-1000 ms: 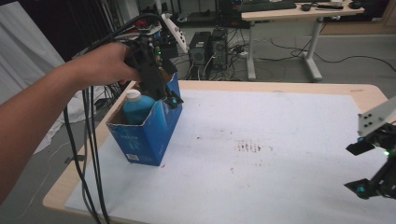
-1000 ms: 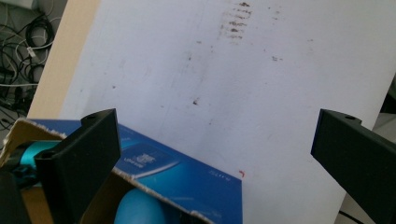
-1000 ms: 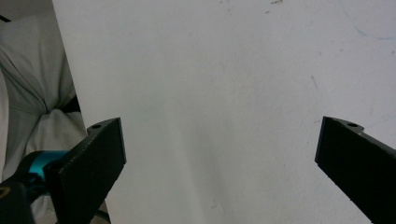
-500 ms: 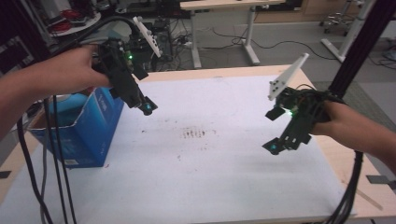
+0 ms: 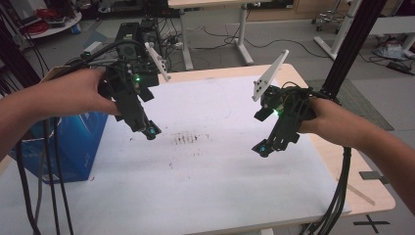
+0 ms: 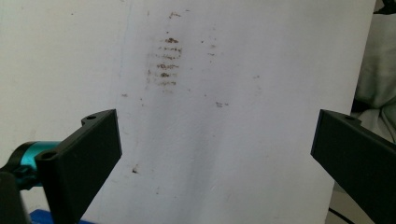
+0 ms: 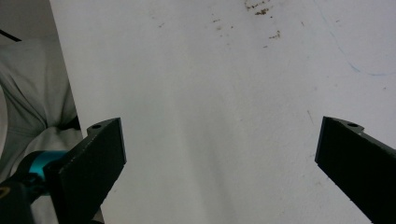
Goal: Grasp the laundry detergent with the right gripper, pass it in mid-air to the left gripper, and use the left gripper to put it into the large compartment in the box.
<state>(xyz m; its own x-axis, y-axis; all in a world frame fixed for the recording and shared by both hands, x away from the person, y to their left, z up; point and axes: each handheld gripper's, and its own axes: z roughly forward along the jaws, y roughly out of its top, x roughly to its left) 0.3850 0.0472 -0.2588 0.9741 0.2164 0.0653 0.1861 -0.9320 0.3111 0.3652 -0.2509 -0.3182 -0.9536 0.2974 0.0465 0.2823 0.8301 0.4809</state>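
Observation:
My left gripper (image 5: 147,129) hangs over the left middle of the white table (image 5: 210,181), held in a hand. Its two black jaws stand wide apart in the left gripper view (image 6: 215,154), nothing between them, only the white top with a patch of brown marks (image 6: 166,63). My right gripper (image 5: 266,144) hovers over the right part of the table, tilted down and left. In the right gripper view (image 7: 217,163) its jaws are spread wide over bare white surface. A blue box (image 5: 73,142) stands at the table's left edge, behind and left of the left gripper.
Black cables (image 5: 46,186) trail down past the blue box at the left, and more hang off the right edge (image 5: 337,196). Desks, cables and equipment crowd the floor beyond the far edge. Brown scuff marks (image 5: 188,138) lie mid-table between the grippers.
The left gripper rose away from the blue box and moved right over the table. The right gripper came in from the right edge toward the middle. The camera view shifted.

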